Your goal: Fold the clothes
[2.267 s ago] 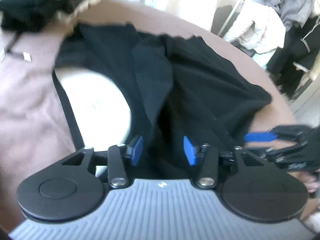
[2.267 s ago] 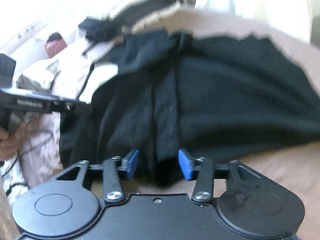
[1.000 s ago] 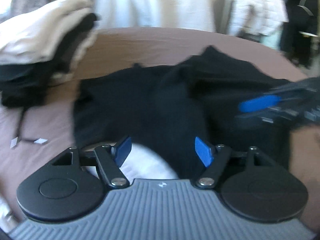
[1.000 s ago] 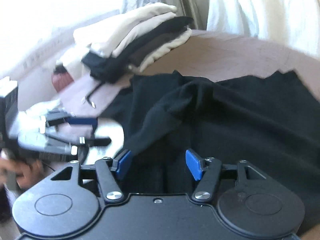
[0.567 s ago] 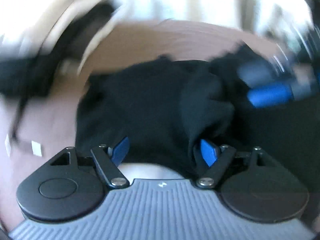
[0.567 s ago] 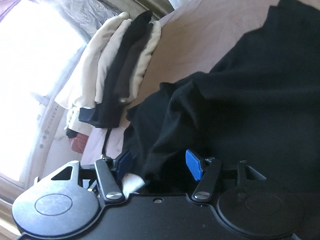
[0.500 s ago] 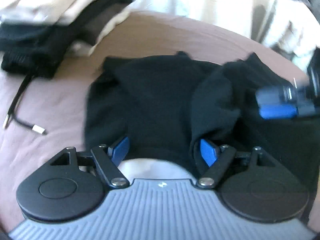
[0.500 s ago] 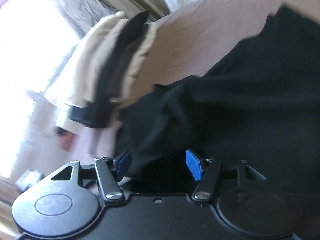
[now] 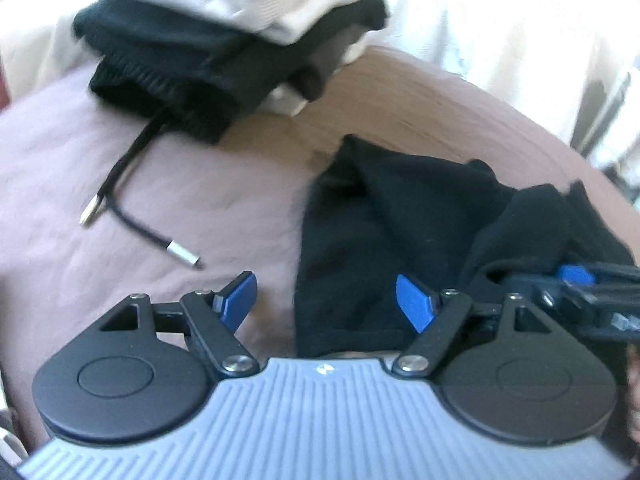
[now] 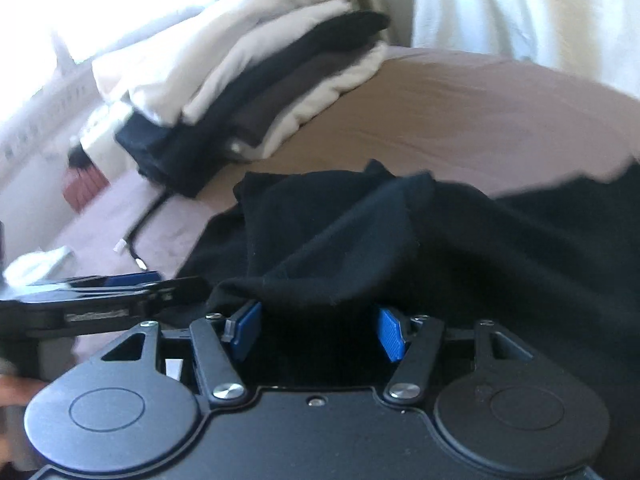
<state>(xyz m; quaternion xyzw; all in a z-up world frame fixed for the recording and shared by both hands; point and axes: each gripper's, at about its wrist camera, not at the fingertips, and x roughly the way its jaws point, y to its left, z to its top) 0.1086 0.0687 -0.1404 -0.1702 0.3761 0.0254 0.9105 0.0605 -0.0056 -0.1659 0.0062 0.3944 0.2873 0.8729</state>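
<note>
Your left tongs (image 9: 326, 302) now gape wide, off the black garment (image 9: 400, 240). Right tongs (image 10: 318, 332) gape too, cloth between them; that fold's laid

Both wrist views closely share the black garment (image 9: 400, 240)

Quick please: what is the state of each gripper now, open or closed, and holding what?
Left gripper: open, holding nothing, at the edge of the black garment.
Right gripper: open, black fabric bunched between its fingers, not clamped.
</note>
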